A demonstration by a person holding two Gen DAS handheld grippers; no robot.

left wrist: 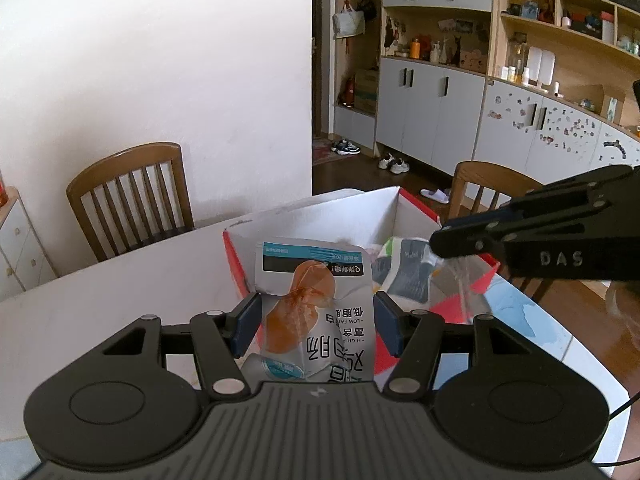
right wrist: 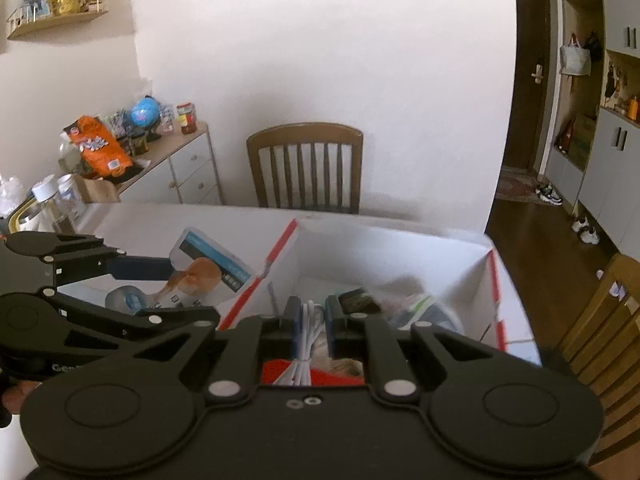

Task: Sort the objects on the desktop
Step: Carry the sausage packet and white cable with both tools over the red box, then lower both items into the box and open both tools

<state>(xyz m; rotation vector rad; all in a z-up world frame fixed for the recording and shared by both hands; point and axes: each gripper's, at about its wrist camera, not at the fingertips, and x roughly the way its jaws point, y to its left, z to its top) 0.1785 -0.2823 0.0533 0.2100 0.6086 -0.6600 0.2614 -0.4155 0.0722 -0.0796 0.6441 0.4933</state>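
My left gripper (left wrist: 316, 322) is shut on a silver food packet (left wrist: 316, 300) with an orange picture, held upright above the near wall of a white cardboard box (left wrist: 320, 216) with red edges. The packet (right wrist: 200, 276) and left gripper (right wrist: 176, 292) also show in the right wrist view, left of the box (right wrist: 392, 248). My right gripper (right wrist: 311, 324) is shut on a coiled white cable (right wrist: 306, 340) over the box's near side. It also shows in the left wrist view (left wrist: 444, 240), over the box's right part. Packets (left wrist: 404, 276) lie inside the box.
The box stands on a white table (left wrist: 120, 280). Wooden chairs (left wrist: 132, 192) (left wrist: 488, 192) stand at the table's far sides. A low cabinet (right wrist: 184, 168) with bottles and snacks stands at the left. A wall of cupboards (left wrist: 460, 100) lies beyond.
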